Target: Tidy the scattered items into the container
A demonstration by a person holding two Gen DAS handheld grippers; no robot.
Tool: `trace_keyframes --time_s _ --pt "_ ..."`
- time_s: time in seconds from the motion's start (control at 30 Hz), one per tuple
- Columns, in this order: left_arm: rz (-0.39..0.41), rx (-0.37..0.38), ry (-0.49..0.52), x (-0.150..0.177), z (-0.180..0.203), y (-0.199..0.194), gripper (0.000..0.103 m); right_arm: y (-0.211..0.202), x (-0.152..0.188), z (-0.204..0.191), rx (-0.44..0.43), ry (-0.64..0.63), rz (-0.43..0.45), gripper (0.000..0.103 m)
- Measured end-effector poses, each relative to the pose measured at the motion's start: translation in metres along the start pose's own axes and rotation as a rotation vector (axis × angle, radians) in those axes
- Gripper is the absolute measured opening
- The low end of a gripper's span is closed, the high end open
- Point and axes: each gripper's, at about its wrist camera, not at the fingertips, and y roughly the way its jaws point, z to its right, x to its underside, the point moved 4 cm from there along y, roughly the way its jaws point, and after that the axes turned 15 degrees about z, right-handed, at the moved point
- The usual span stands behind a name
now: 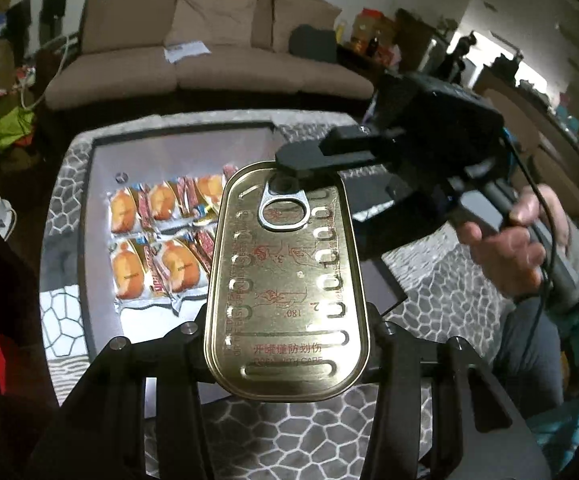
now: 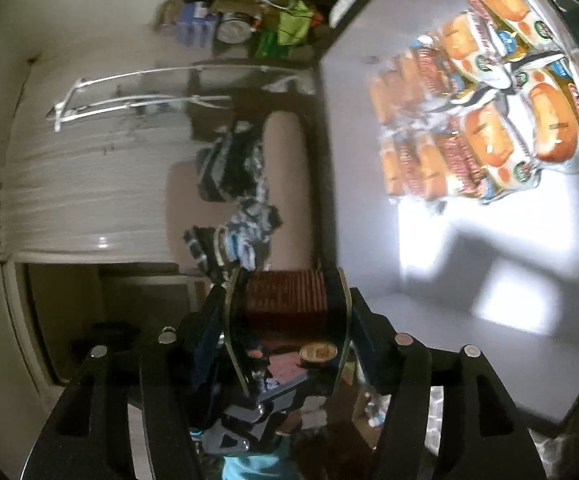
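I carry a flat oval gold tin can with a ring-pull lid [image 1: 285, 280], clenched in my left gripper [image 1: 289, 344], above the shallow white dark-rimmed container [image 1: 101, 184] holding orange snack packets [image 1: 157, 236]. My right gripper [image 2: 289, 320] grips a second tin on edge [image 2: 285, 300]. Next, I judge: lower both into bare space.

1. A gold tin [image 1: 287, 280] with red print is gleaming between the black left gripper's [image 1: 287, 328] jaws.
2. Beyond them, orange-and-white snack packets [image 1: 157, 236] are showing in the white container [image 1: 101, 184].
3. A grey, white-lined cobble-pattern cloth [image 1: 441, 304] is spreading beneath.
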Motion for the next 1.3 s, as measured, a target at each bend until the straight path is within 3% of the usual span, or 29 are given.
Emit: trace_keyframes --time_s 0.1,0.23,0.33,0.47,0.57,0.67,0.73,0.83,1.0,1.17,1.3 --pt "-0.029 0.002 0.005 0.006 -0.011 0.014 0.043 0.000 -0.010 0.009 0.053 -0.007 0.007 0.070" --pt "-0.079 -0.011 0.073 0.010 -0.022 0.028 0.043 -0.001 -0.020 0.002 0.140 -0.129 -0.005 0.074" --pt "-0.111 -0.010 0.135 0.015 -0.023 0.036 0.043 0.003 -0.022 -0.018 0.208 -0.353 -0.064 0.074" --pt "-0.130 0.065 0.193 0.021 -0.028 0.034 0.043 0.007 -0.006 -0.059 0.241 -0.868 -0.161 0.074" --pt "-0.158 0.066 0.193 0.027 -0.037 0.041 0.043 0.021 0.005 -0.055 0.289 -1.053 -0.260 0.078" --pt "-0.186 0.032 0.174 0.032 -0.055 0.053 0.043 0.045 0.003 -0.032 0.384 -1.098 -0.337 0.078" --pt "-0.185 0.022 0.159 0.032 -0.063 0.053 0.043 0.054 0.006 -0.020 0.389 -1.126 -0.365 0.077" --pt "-0.165 0.063 0.154 0.027 -0.067 0.046 0.043 0.066 0.013 -0.005 0.364 -1.169 -0.417 0.077" --pt "-0.238 0.089 0.278 0.026 -0.061 0.050 0.043 0.085 0.029 0.017 0.394 -1.305 -0.504 0.077" --pt "-0.366 0.159 0.352 0.033 -0.050 0.068 0.043 0.083 0.034 0.033 0.397 -1.285 -0.535 0.077" --pt "-0.384 0.216 0.386 0.032 -0.036 0.075 0.043 0.075 0.032 0.034 0.373 -1.273 -0.530 0.077"
